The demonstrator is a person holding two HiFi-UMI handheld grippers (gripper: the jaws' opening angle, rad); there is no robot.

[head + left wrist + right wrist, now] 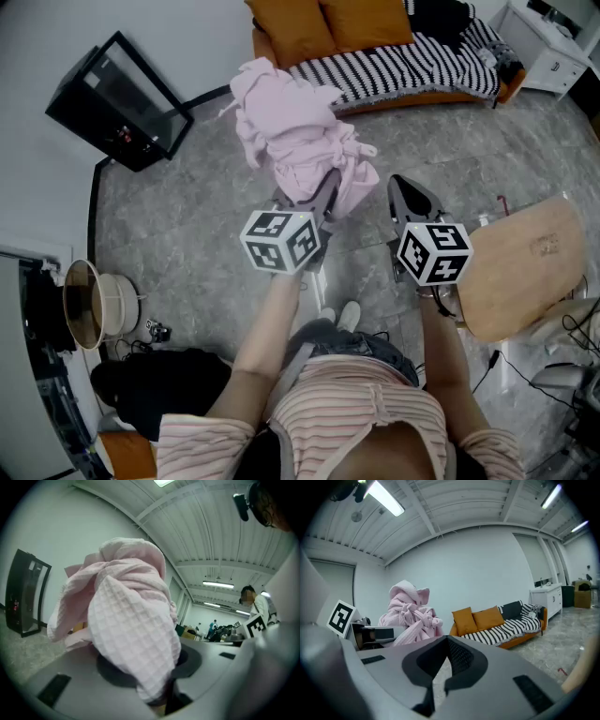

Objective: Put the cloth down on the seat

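Note:
A bundled pink waffle cloth (298,141) hangs high in front of me, and my left gripper (326,192) is shut on its lower part. In the left gripper view the cloth (131,630) drapes over the jaws and hides the fingertips. My right gripper (405,190) is held just right of the cloth, apart from it, shut with nothing in it; its tips (449,641) meet in the right gripper view. Beyond the cloth stands an orange sofa (403,70) with a striped black-and-white cover and orange cushions (480,619). The cloth (411,613) shows at the left of that view.
A light wooden board-like top (520,267) is at my right, close to the right gripper. A black glass-front cabinet (117,103) stands against the left wall. A white unit (548,42) is at the far right. A round lamp (89,305) lies at lower left. The floor is grey stone.

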